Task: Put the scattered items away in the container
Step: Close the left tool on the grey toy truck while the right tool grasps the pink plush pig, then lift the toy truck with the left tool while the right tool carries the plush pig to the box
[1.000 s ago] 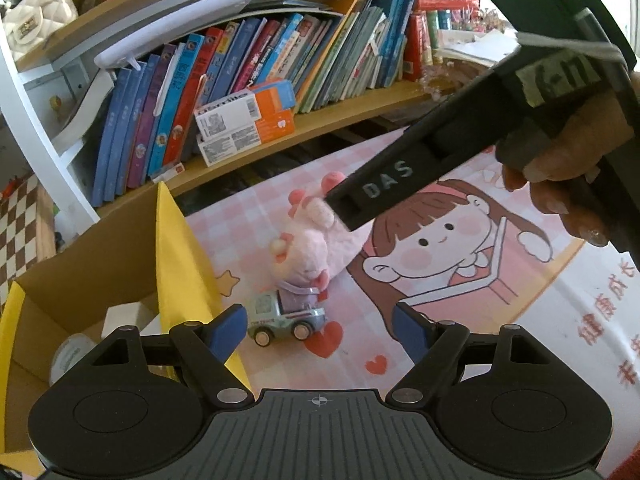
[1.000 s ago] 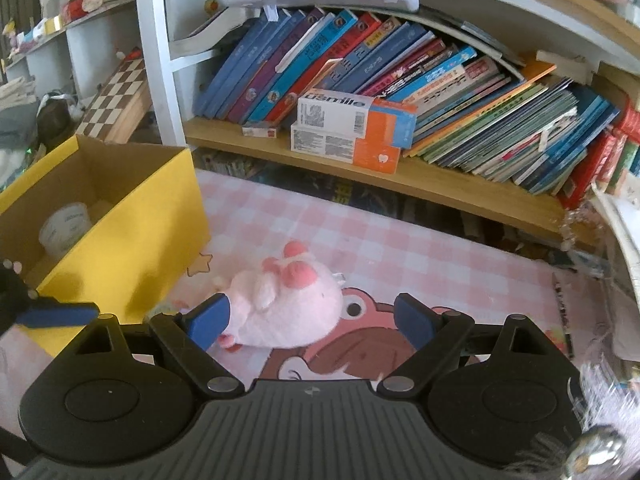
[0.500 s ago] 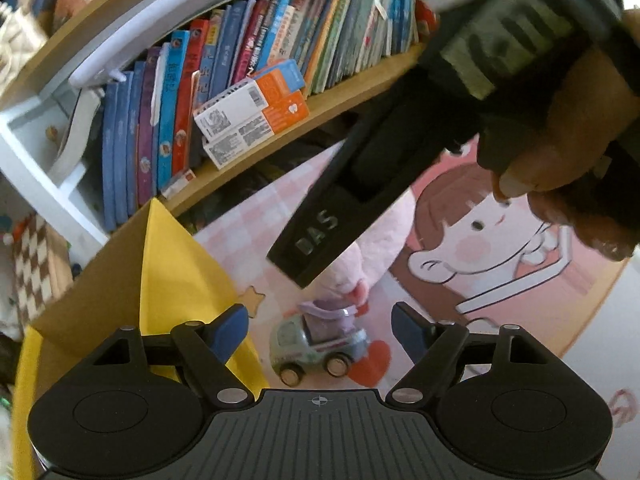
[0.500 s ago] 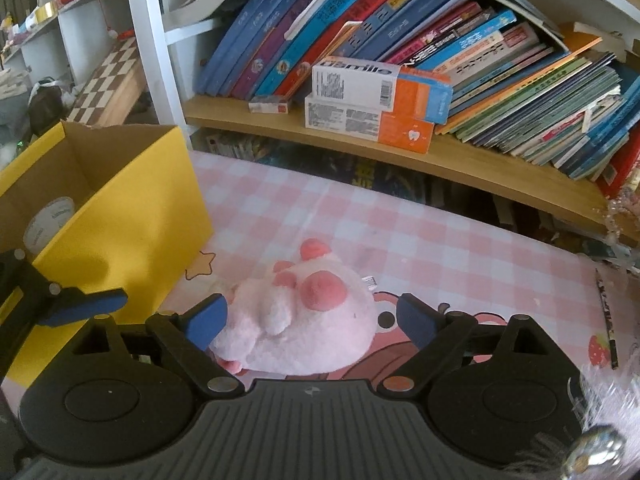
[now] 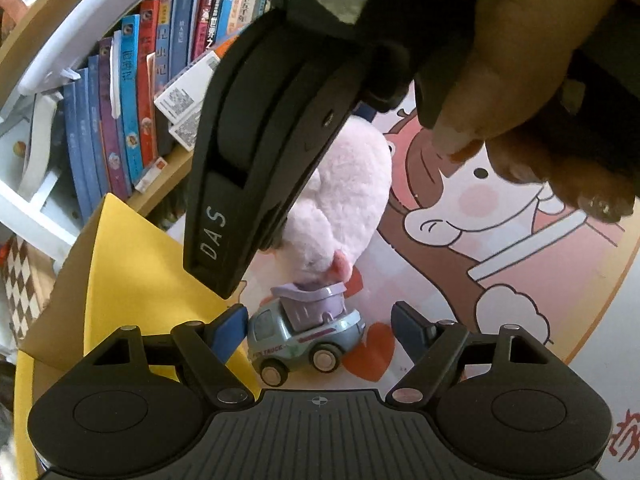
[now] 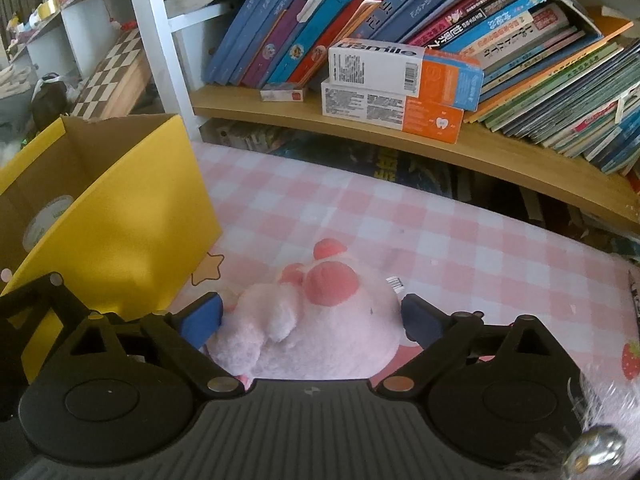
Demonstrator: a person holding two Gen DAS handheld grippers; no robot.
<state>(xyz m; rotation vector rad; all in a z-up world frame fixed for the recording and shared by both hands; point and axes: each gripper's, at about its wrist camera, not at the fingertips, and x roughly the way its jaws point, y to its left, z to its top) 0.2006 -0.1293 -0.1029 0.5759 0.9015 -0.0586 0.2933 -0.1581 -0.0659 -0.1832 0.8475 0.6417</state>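
A pale blue toy truck with a lilac bucket stands on the pink mat, just right of the yellow cardboard box. My left gripper is open and low around the truck; its blue pads sit on either side without pressing. A pink plush pig lies behind the truck. My right gripper straddles the pig, its jaws opening, with fur brushing the left pad. In the left wrist view the right gripper's black housing and a hand loom over the pig.
The yellow box stands open at the left with a white round item inside. Behind the mat a wooden shelf holds leaning books and two orange-and-white cartons. A chessboard leans at far left.
Both grippers have come down and closer. The truck now sits between the left fingers, and the pig between the right fingers, which have spread wider. The left view has rolled.
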